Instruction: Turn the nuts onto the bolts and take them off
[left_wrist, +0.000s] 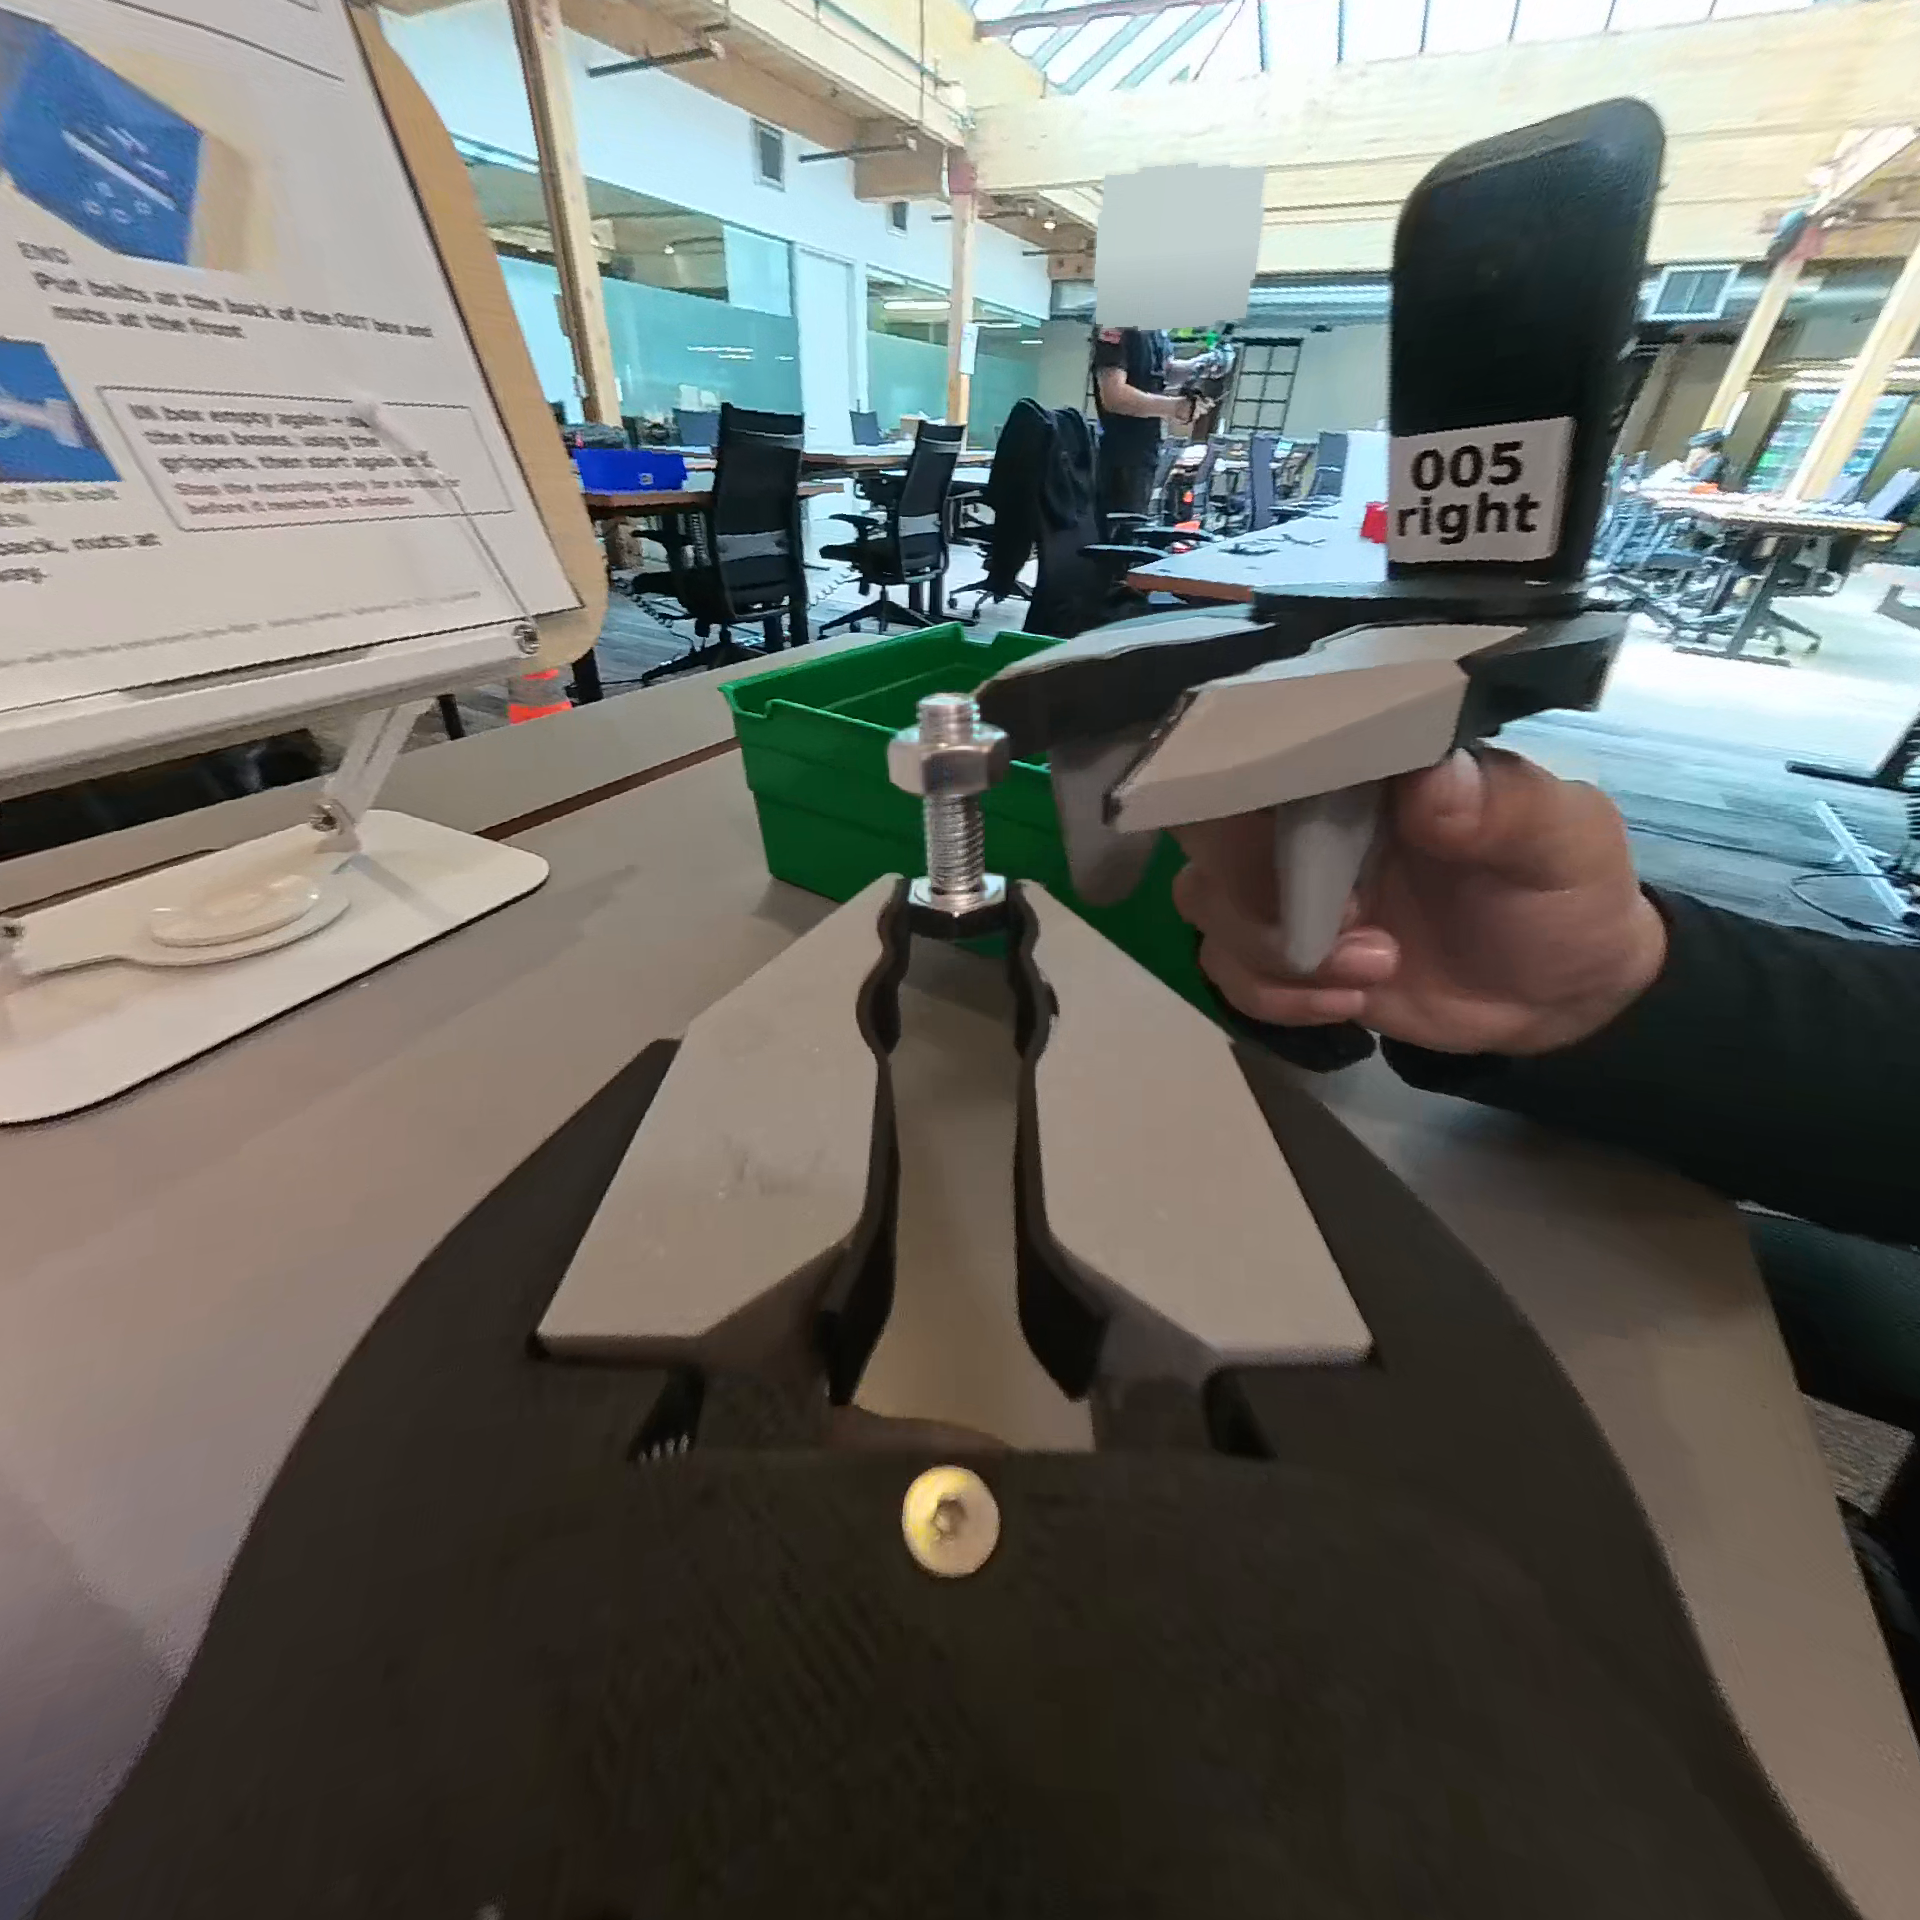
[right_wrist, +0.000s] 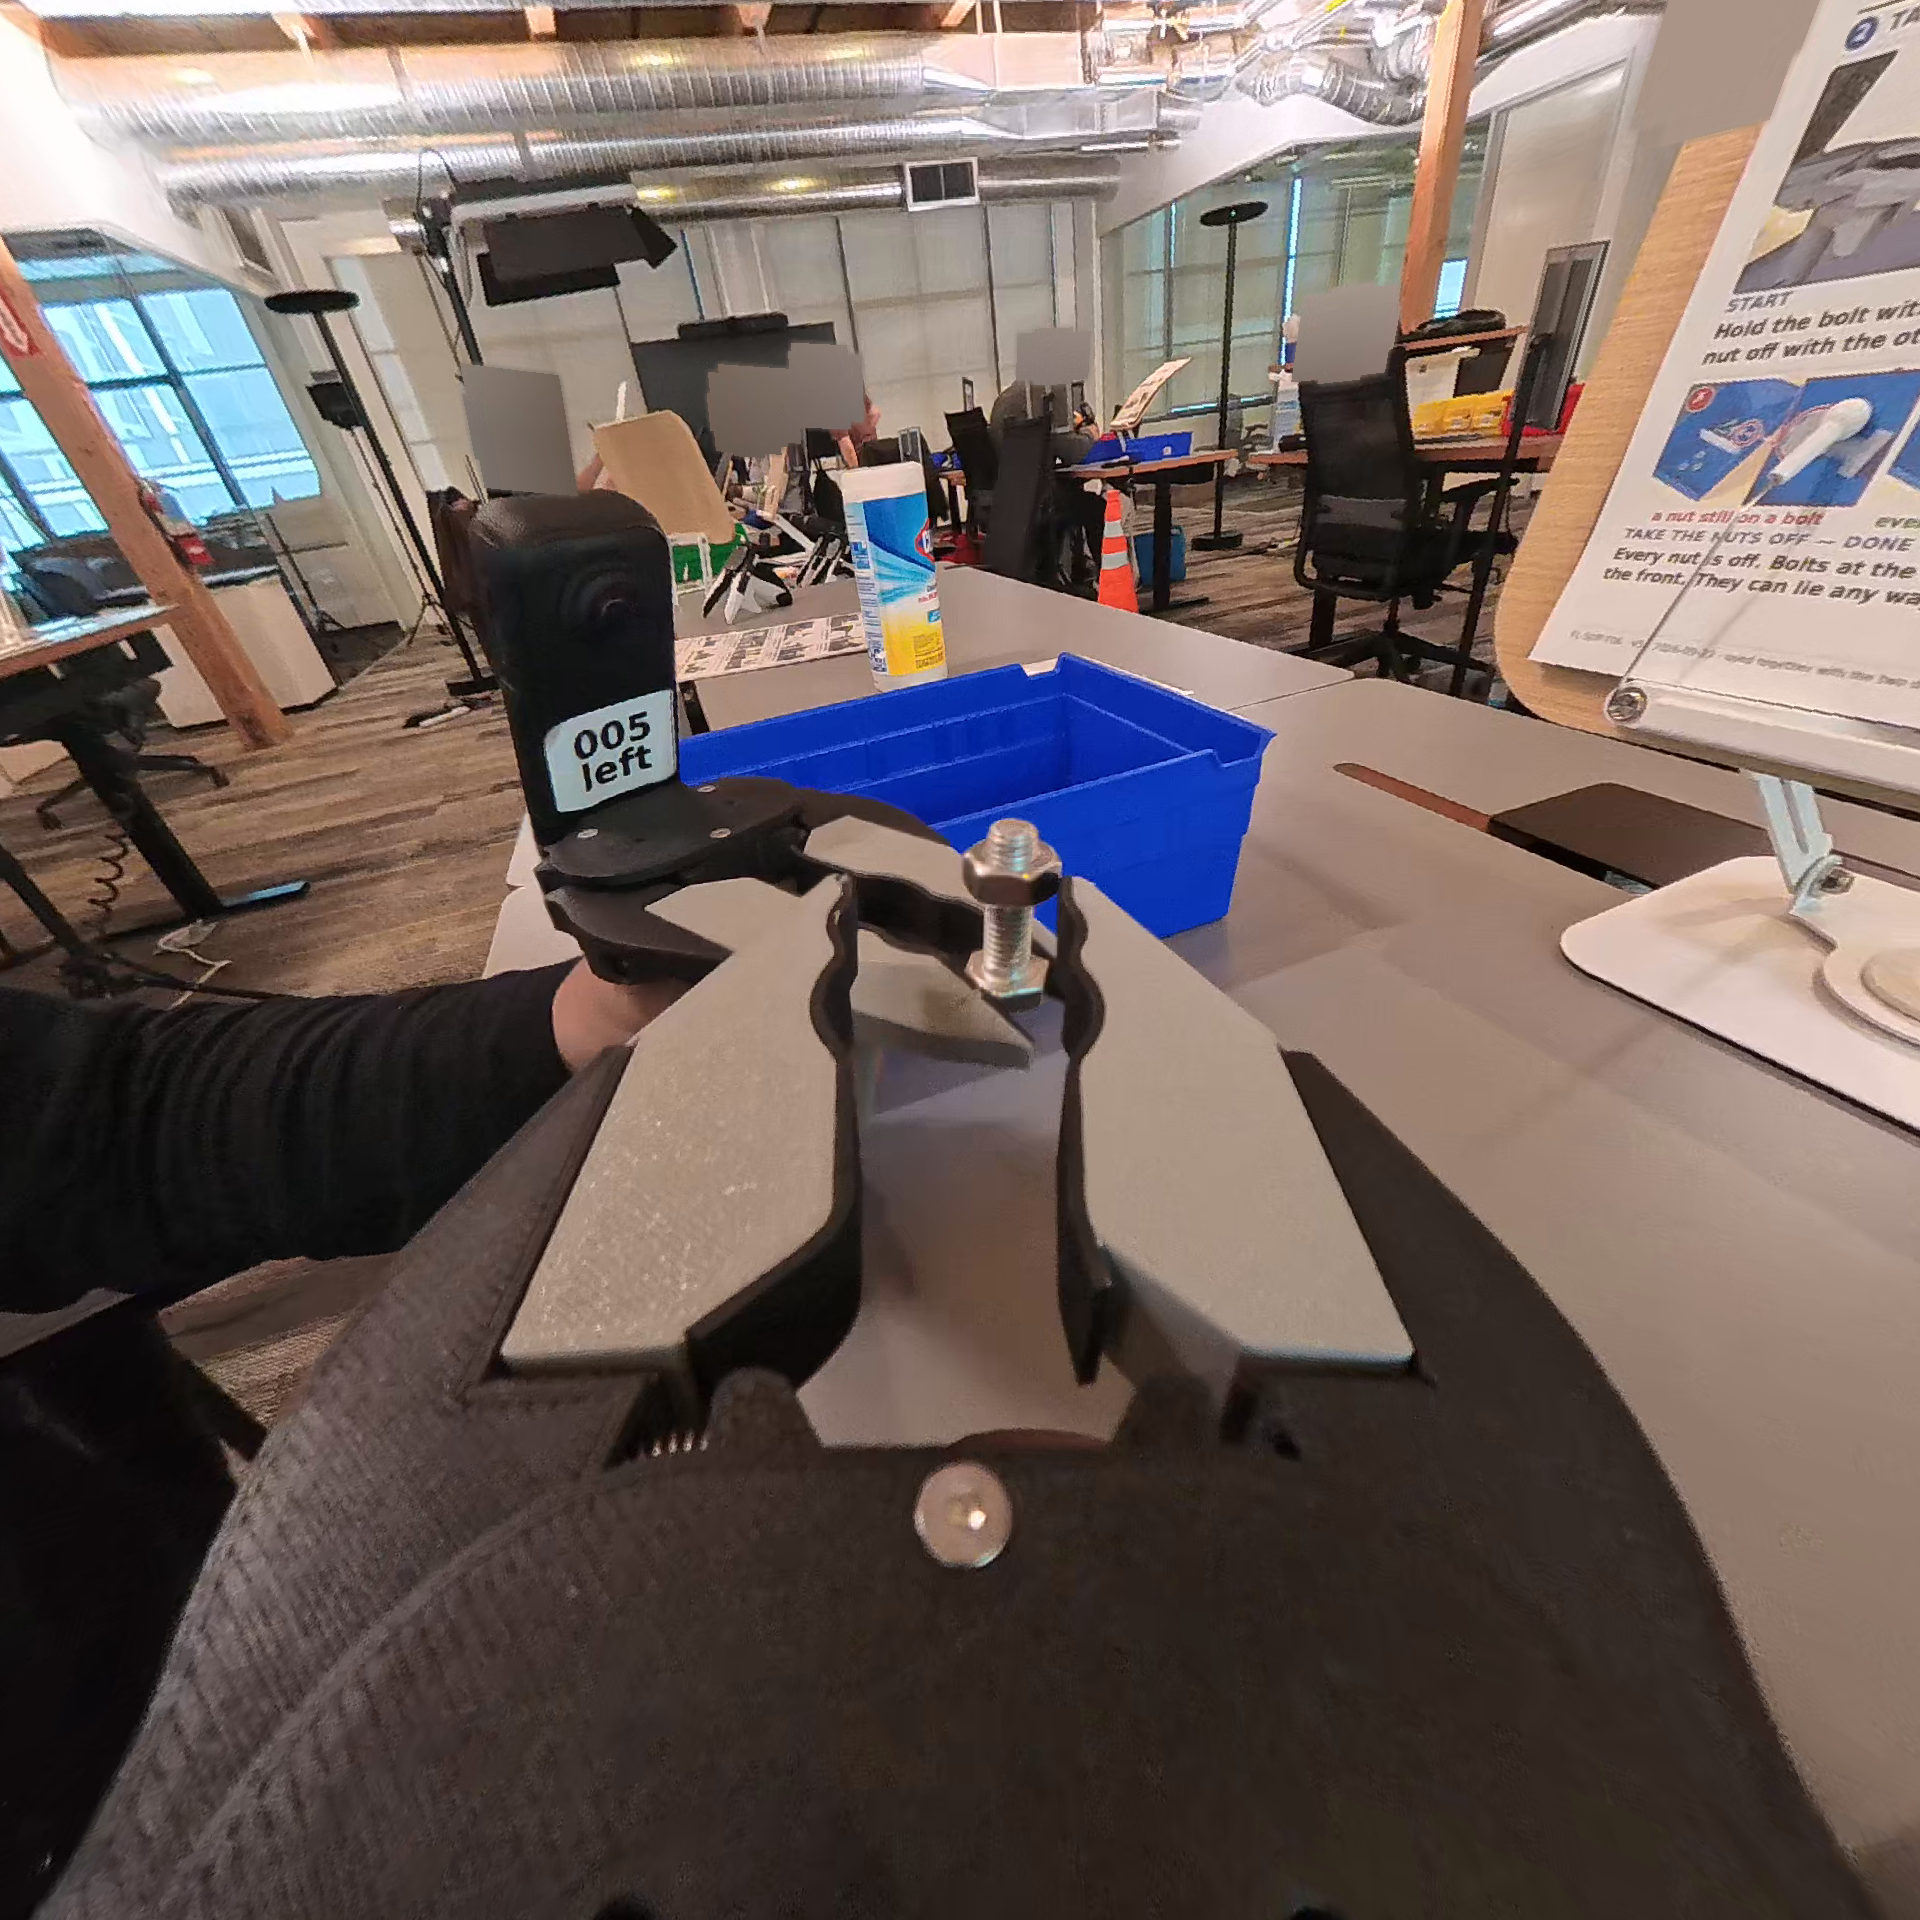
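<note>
Left tongs (left_wrist: 954, 914) clamp bolt (left_wrist: 948, 842) head; labelled right tongs (right_wrist: 961, 935) open around nut (right_wrist: 1010, 876).

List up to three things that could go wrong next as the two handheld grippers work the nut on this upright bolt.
1. The left gripper clamps only the bolt by its hex head, so turning force could tilt it or let it slip.
2. The right gripper is open around the nut; closing off-centre could miss its flats.
3. The nut sits near the thread's tip; once freed, it could drop onto the table, outside the green bin.
</note>
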